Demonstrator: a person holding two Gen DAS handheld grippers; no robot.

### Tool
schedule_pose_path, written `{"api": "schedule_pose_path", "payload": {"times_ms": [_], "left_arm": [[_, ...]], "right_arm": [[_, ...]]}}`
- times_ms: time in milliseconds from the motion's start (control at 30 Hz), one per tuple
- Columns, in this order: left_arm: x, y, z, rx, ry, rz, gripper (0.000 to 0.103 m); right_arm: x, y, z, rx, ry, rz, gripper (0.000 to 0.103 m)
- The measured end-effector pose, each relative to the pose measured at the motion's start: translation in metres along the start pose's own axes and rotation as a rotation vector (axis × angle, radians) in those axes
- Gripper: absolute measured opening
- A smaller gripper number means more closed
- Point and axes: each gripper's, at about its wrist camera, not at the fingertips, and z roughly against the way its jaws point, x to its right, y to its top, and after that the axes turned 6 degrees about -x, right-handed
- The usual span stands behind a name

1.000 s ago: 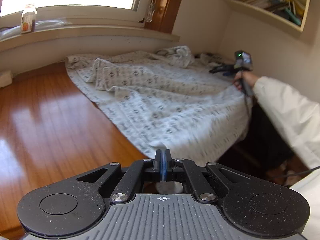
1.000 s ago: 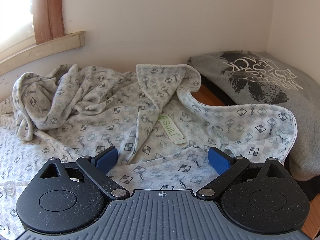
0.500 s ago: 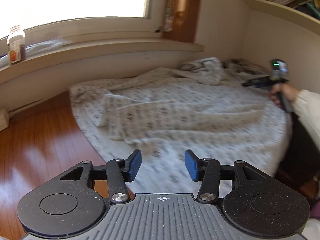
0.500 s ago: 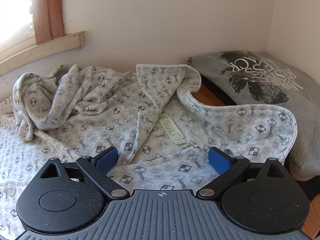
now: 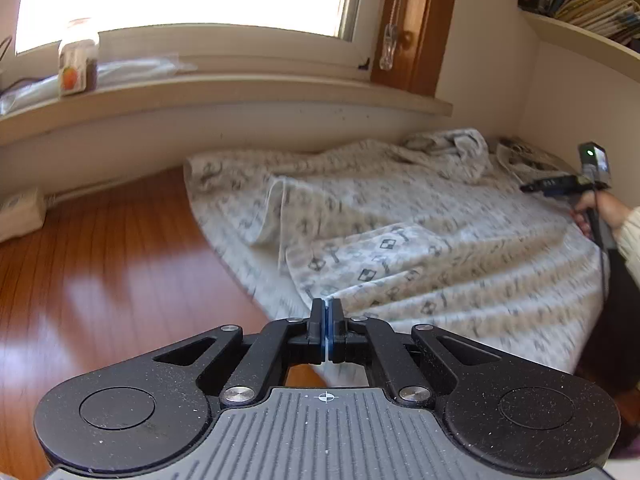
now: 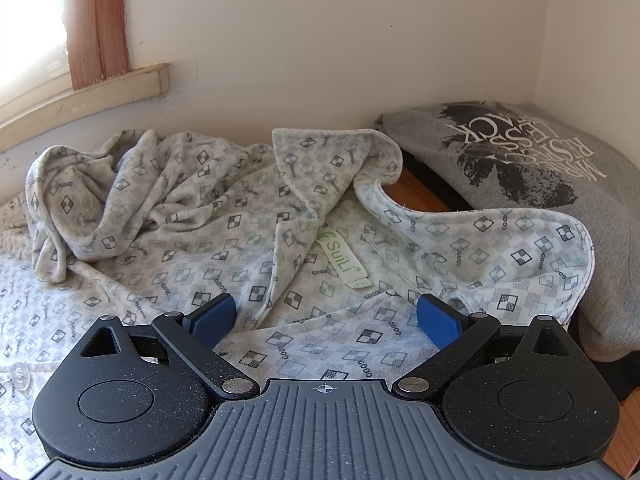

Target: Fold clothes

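A pale pyjama shirt [image 5: 400,208] with a checked diamond print lies spread on the wooden surface. My left gripper [image 5: 327,312] is shut on its near hem, and a flap of the cloth [image 5: 360,264] rises to the tips. In the right wrist view the shirt [image 6: 180,240] shows its collar and a green-lettered label [image 6: 340,258]. My right gripper [image 6: 325,316] hovers open just over the cloth below the collar, with its blue pads [image 6: 214,314] wide apart. The left wrist view also shows the right gripper [image 5: 560,186] at the far right, in a hand with a white sleeve.
A grey printed sweatshirt [image 6: 520,160] lies folded in the corner, right of the collar. A crumpled sleeve [image 6: 80,200] bunches near the wall. Glossy wooden surface [image 5: 100,272] lies bare to the left. A jar [image 5: 78,62] stands on the windowsill; a bookshelf [image 5: 592,4] hangs above.
The left gripper let go of the hem, stood open half a second ago, moved in over the shirt and has shut on the cloth again. The right gripper has kept still.
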Motion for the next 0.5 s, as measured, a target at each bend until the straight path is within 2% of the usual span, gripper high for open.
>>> {"api": "schedule_pose_path", "payload": {"times_ms": [100, 200, 267, 300, 500], "left_arm": [[0.002, -0.006, 0.008, -0.002, -0.023, 0.011, 0.002], [0.002, 0.007, 0.006, 0.033, 0.003, 0.024, 0.015], [-0.002, 0.019, 0.003, 0.068, 0.025, 0.032, 0.049], [-0.004, 0.026, 0.001, 0.085, 0.037, 0.037, 0.055], [-0.020, 0.062, -0.046, 0.056, 0.068, 0.073, 0.057]], "right_arm": [[0.000, 0.000, 0.000, 0.000, 0.001, 0.000, 0.097], [0.000, 0.000, 0.000, 0.000, 0.001, 0.000, 0.097], [0.000, 0.000, 0.000, 0.000, 0.001, 0.000, 0.097], [0.000, 0.000, 0.000, 0.000, 0.001, 0.000, 0.097], [0.000, 0.000, 0.000, 0.000, 0.002, -0.001, 0.097]]}}
